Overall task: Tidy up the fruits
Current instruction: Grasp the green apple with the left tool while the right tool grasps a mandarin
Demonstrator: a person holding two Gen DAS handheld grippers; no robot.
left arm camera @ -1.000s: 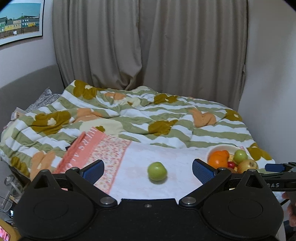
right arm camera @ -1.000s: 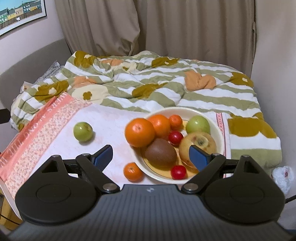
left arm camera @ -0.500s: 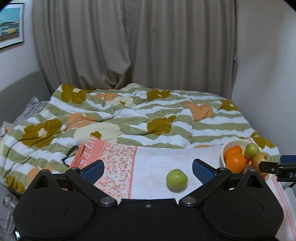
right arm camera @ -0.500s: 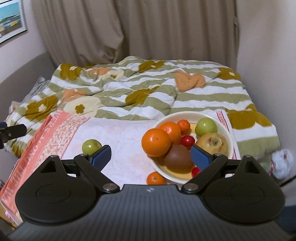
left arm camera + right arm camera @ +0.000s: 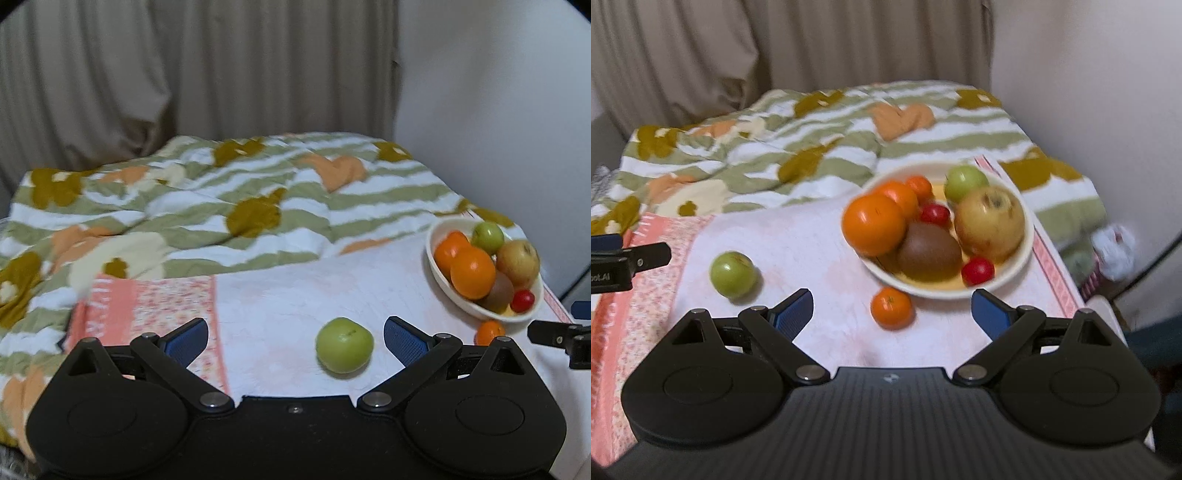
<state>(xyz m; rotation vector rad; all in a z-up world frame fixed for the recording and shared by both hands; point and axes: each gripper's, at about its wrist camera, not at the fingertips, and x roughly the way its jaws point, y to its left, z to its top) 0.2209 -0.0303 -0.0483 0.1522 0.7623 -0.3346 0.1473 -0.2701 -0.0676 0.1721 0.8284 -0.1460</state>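
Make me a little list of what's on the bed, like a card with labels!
bowl: oranges, kiwi, pear, green apple, cherry tomatoes inside
loose green apple: on the cloth, between the left gripper fingers, not touched
loose small orange: on the cloth beside the bowl, in front of the right gripper
grippers: both open, holding nothing

The left gripper (image 5: 294, 338) swings right and closes in until the green apple (image 5: 344, 345) lies just inside its right finger; the right gripper (image 5: 892, 308) now frames the small orange (image 5: 891, 308).
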